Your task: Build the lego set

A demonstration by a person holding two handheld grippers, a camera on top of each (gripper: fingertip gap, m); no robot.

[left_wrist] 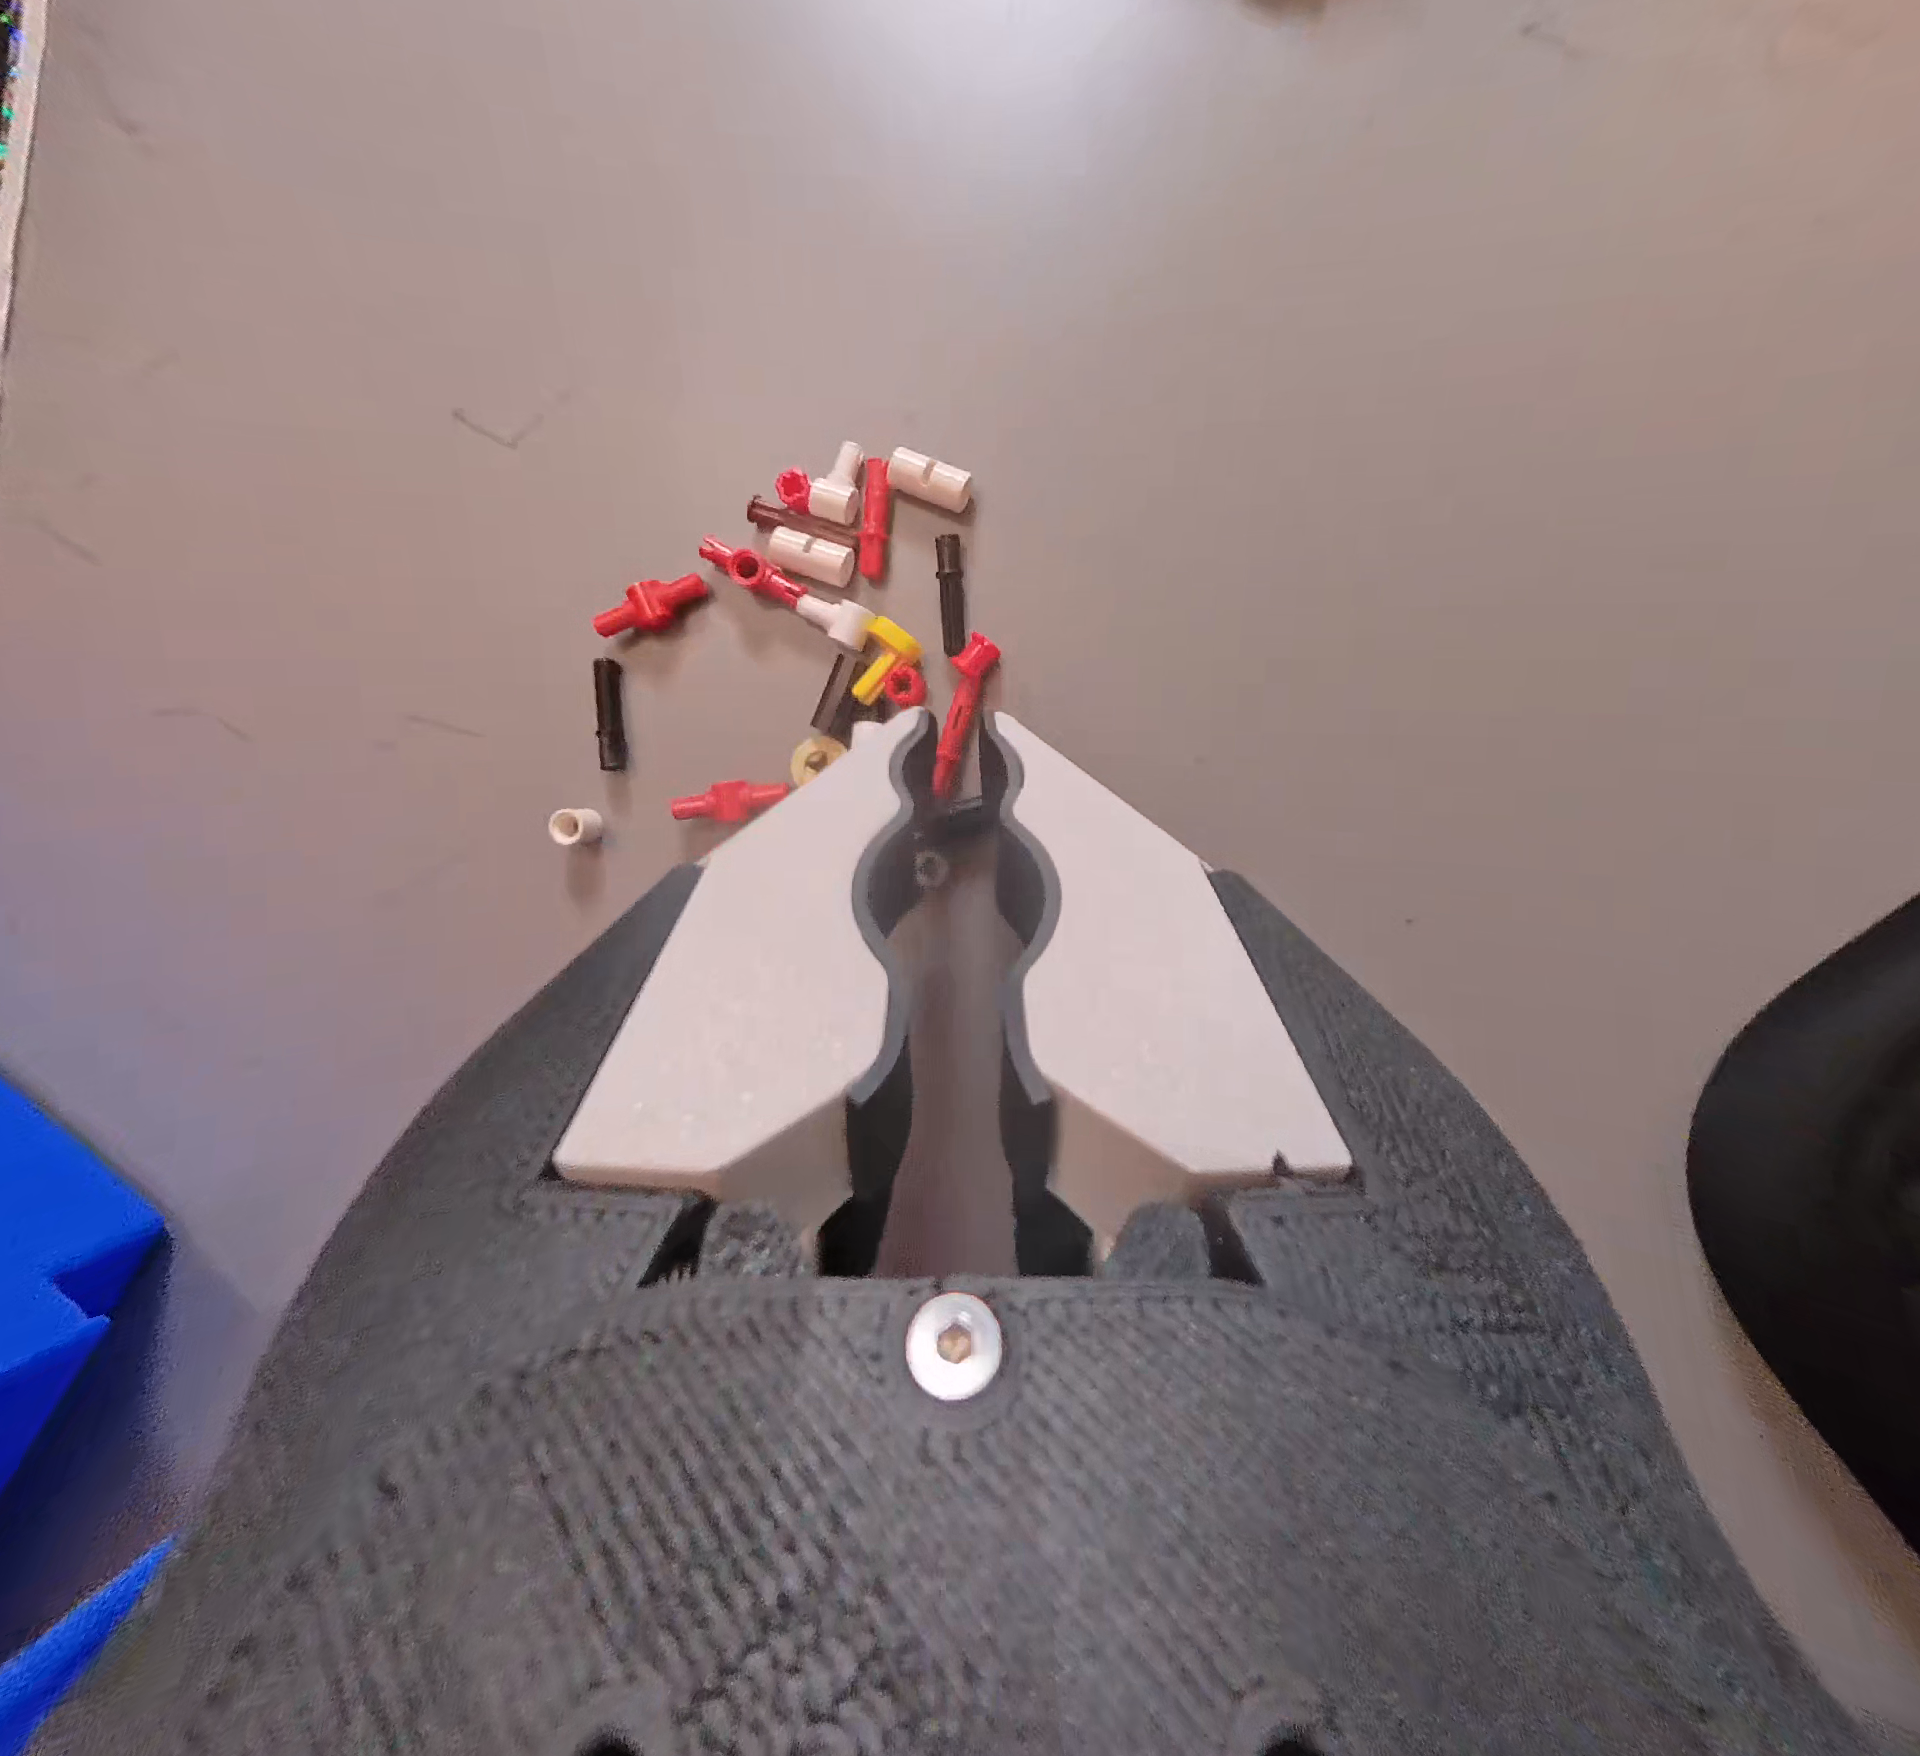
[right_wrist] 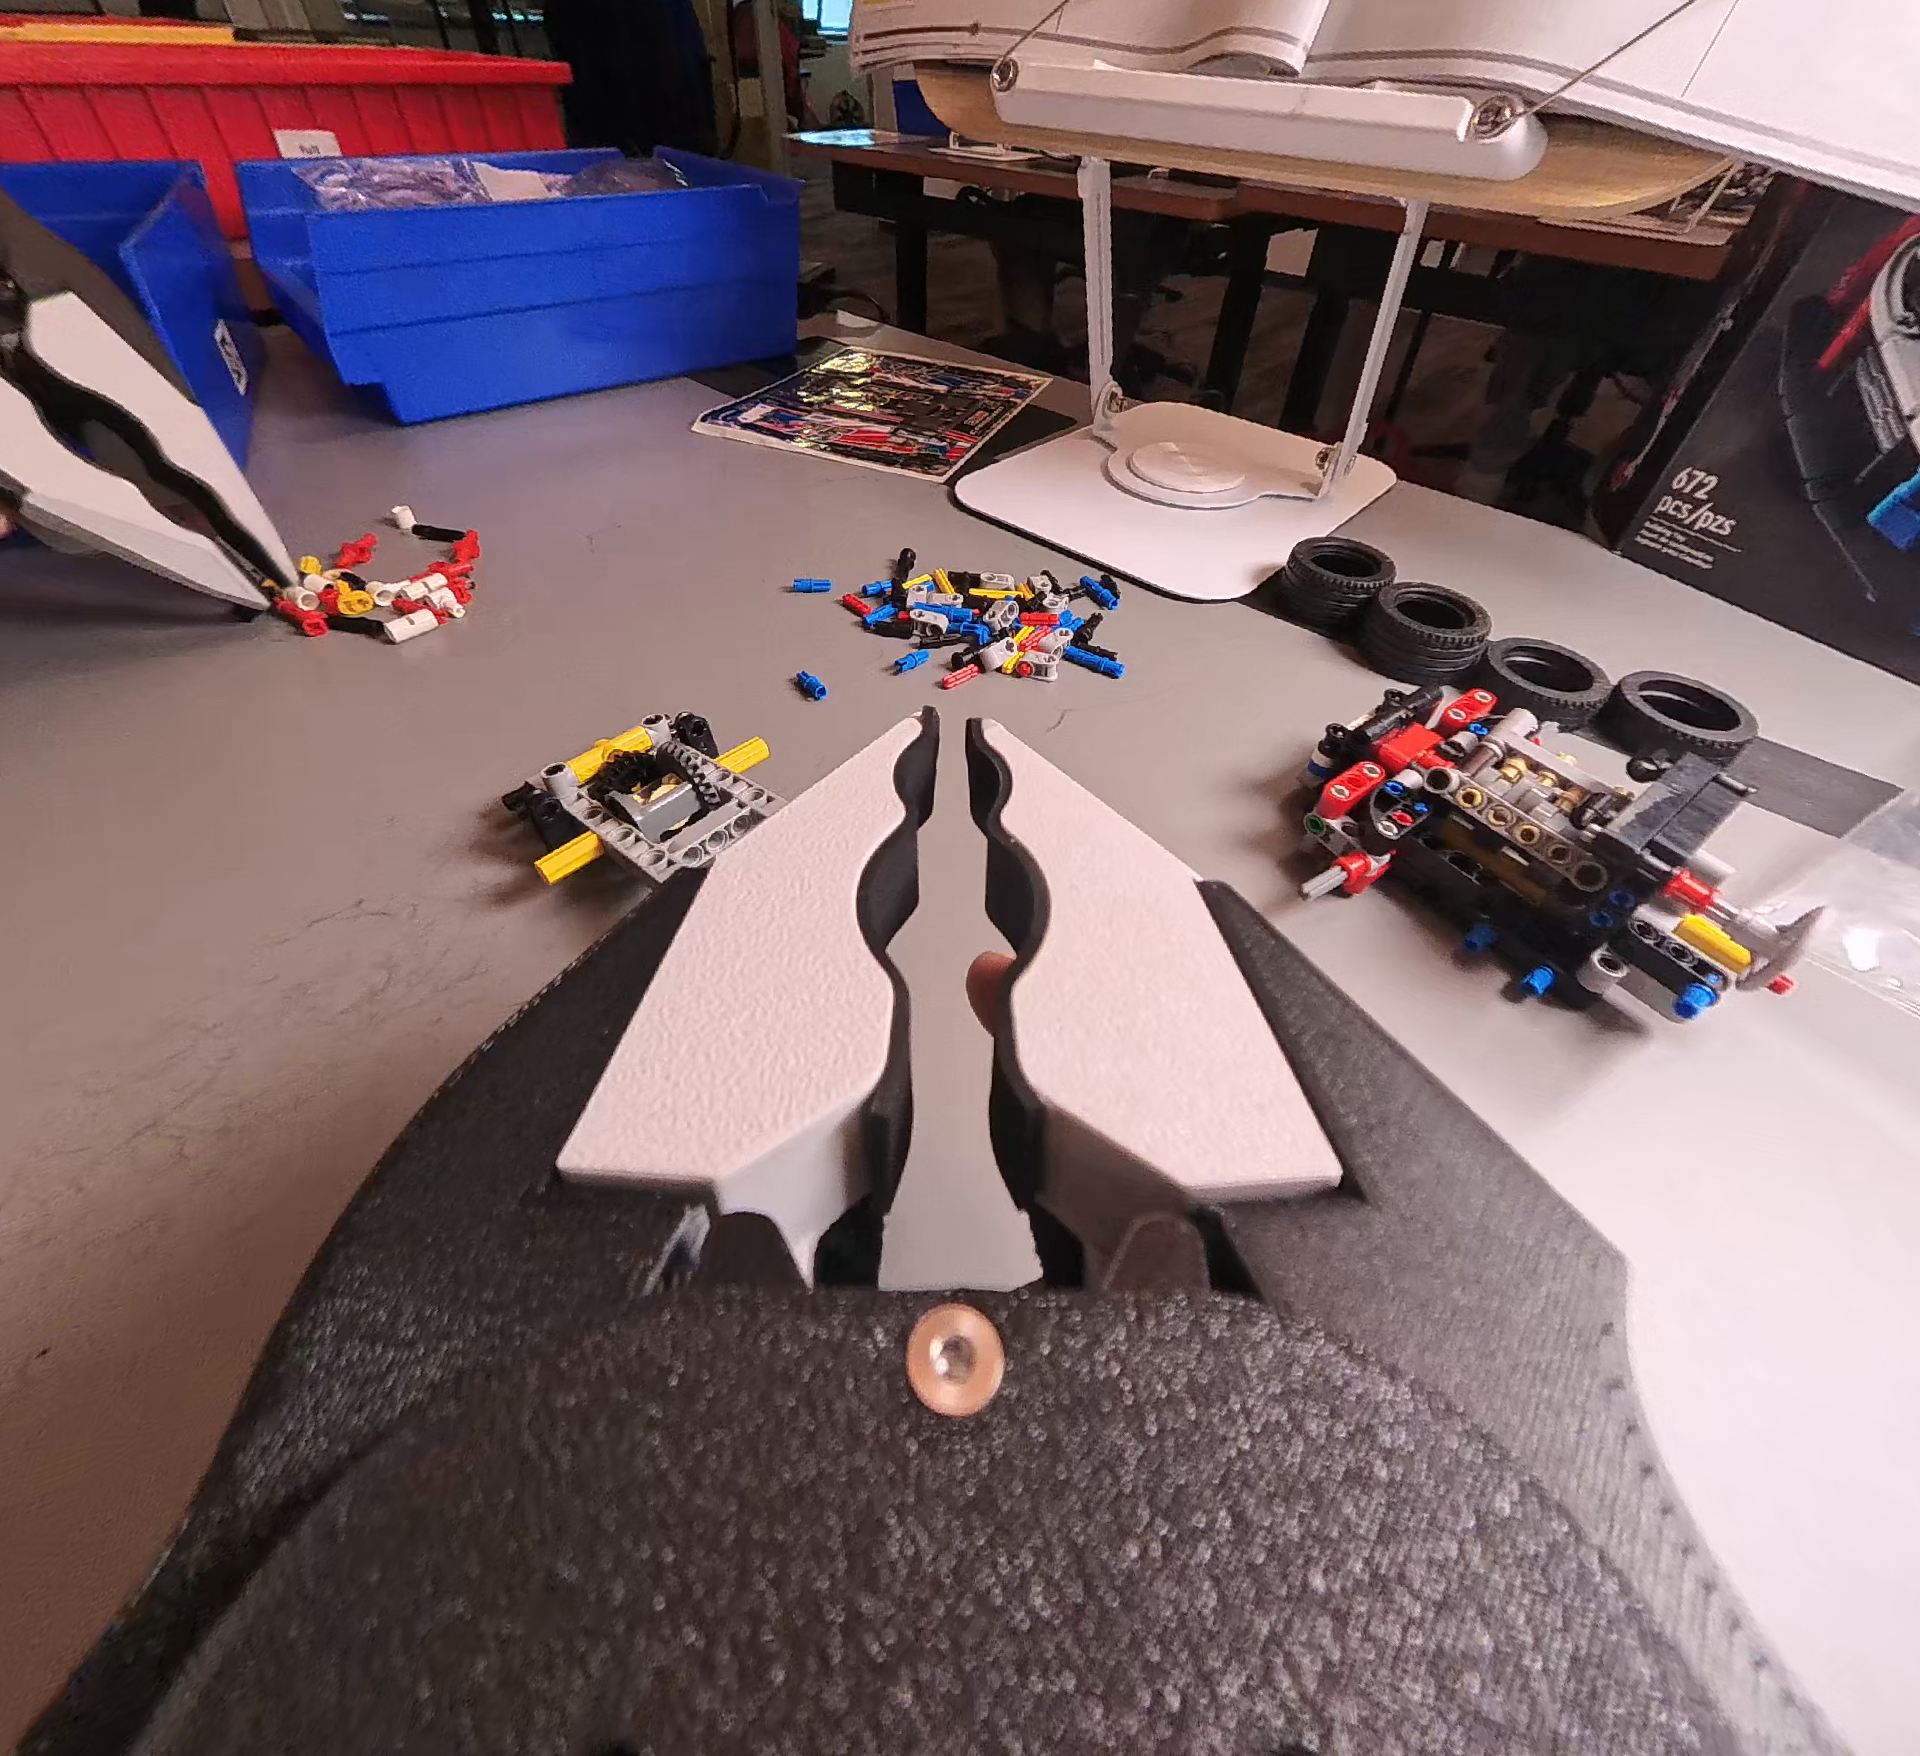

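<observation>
My left gripper [left_wrist: 956,724] points down into a small pile of red, white, black and yellow pins [left_wrist: 831,553] on the grey table. Its fingers are shut on a red pin [left_wrist: 961,709] that stands tilted between the tips. The same gripper [right_wrist: 272,586] shows at the left of the right wrist view, tip on that pile [right_wrist: 395,589]. My right gripper [right_wrist: 951,721] is shut and empty, hovering above the table. A small grey frame with gears and yellow axles [right_wrist: 649,797] lies just left of it. A larger chassis assembly [right_wrist: 1507,833] lies to its right.
A pile of mixed blue, black and grey pins [right_wrist: 987,620] lies ahead. Several black tyres [right_wrist: 1423,631], a white book stand [right_wrist: 1174,501] holding the manual, a sticker sheet [right_wrist: 873,407], blue bins [right_wrist: 520,283] and the set's box [right_wrist: 1766,418] ring the back.
</observation>
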